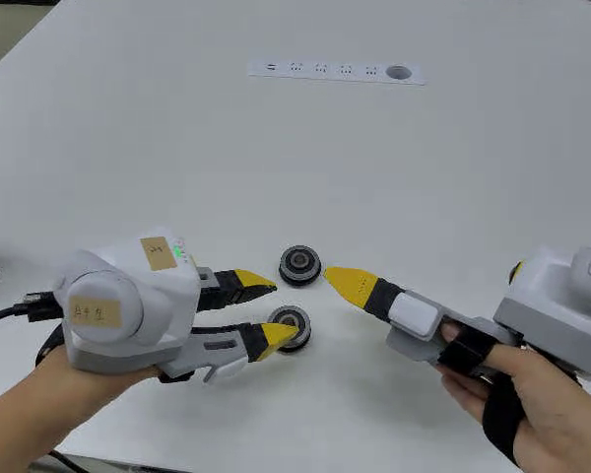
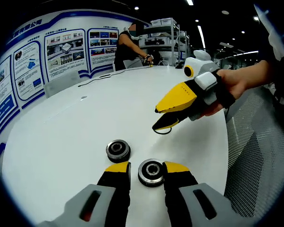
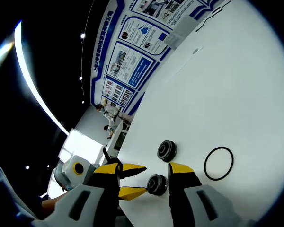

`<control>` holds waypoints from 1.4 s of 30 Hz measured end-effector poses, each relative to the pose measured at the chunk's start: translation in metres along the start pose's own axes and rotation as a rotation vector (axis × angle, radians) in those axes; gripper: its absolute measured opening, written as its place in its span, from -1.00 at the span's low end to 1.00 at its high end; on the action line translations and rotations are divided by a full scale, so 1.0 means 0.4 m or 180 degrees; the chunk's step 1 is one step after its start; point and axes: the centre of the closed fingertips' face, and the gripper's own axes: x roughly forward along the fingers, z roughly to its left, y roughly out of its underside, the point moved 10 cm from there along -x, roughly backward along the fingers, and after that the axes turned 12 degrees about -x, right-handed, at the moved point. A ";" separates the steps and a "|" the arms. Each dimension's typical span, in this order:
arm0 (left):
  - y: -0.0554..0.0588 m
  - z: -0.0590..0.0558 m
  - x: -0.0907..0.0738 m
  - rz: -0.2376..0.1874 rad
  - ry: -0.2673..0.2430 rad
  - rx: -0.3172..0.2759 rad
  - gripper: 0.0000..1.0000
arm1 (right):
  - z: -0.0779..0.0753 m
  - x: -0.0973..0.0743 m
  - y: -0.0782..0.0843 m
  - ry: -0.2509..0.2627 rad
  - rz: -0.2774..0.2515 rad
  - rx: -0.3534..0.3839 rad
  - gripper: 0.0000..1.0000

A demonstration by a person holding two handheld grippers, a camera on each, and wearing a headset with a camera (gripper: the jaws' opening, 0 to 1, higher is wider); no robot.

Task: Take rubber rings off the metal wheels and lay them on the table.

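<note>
Two small metal wheels with black rubber rims lie on the white table (image 1: pixel 177 148). The near wheel (image 1: pixel 289 325) (image 2: pixel 151 171) (image 3: pixel 156 184) sits between the jaws of my left gripper (image 1: pixel 274 308) (image 2: pixel 147 166) (image 3: pixel 142 179), which is open, with a gap on the far side. The far wheel (image 1: pixel 300 264) (image 2: pixel 118 150) (image 3: pixel 167 150) stands free. My right gripper (image 1: pixel 335 281) (image 2: pixel 155 119) (image 3: pixel 144 166) hovers open, pointing at the wheels. A loose black rubber ring (image 3: pixel 218 163) (image 2: pixel 163 131) lies just beside its jaw.
A white power strip (image 1: pixel 335 71) is set into the table at the far side. A black cable (image 1: pixel 10 315) trails from the left gripper. A person (image 2: pixel 128 45) stands at the far end of the table, beside a wall of posters (image 2: pixel 66 49).
</note>
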 end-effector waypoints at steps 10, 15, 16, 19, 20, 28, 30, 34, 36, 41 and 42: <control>0.009 -0.004 0.015 0.0088 0.0065 -0.0022 -0.54 | 0.013 0.012 0.034 -0.0188 0.0307 -0.0225 0.01; 0.013 -0.007 0.019 0.0106 0.0075 -0.0054 -0.59 | 0.020 0.019 0.050 -0.0286 0.0405 -0.0245 0.04; 0.014 -0.007 0.020 0.0112 0.0077 -0.0051 -0.59 | 0.022 0.021 0.052 -0.0296 0.0417 -0.0260 0.04; 0.015 -0.006 0.020 0.0103 0.0079 -0.0097 -0.60 | 0.026 0.026 0.060 -0.0330 0.0459 -0.0265 0.06; 0.015 -0.005 0.021 0.0104 0.0077 -0.0092 -0.61 | 0.028 0.027 0.062 -0.0334 0.0466 -0.0264 0.06; 0.013 -0.002 0.024 0.0112 0.0087 -0.0061 -0.64 | 0.029 0.035 0.074 -0.0347 0.0526 -0.0244 0.07; 0.012 -0.002 0.024 0.0120 0.0088 -0.0040 -0.65 | 0.030 0.036 0.075 -0.0353 0.0522 -0.0235 0.07; 0.011 -0.002 0.025 0.0132 0.0095 -0.0026 -0.65 | 0.031 0.038 0.075 -0.0355 0.0525 -0.0248 0.07; 0.010 -0.002 0.026 0.0141 0.0095 -0.0001 -0.65 | 0.031 0.039 0.076 -0.0351 0.0530 -0.0252 0.08; 0.009 -0.005 0.026 0.0163 0.0095 0.0065 -0.66 | 0.029 0.042 0.078 -0.0312 0.0526 -0.0228 0.09; 0.009 -0.005 0.026 0.0164 0.0095 0.0069 -0.66 | 0.029 0.043 0.078 -0.0313 0.0522 -0.0220 0.09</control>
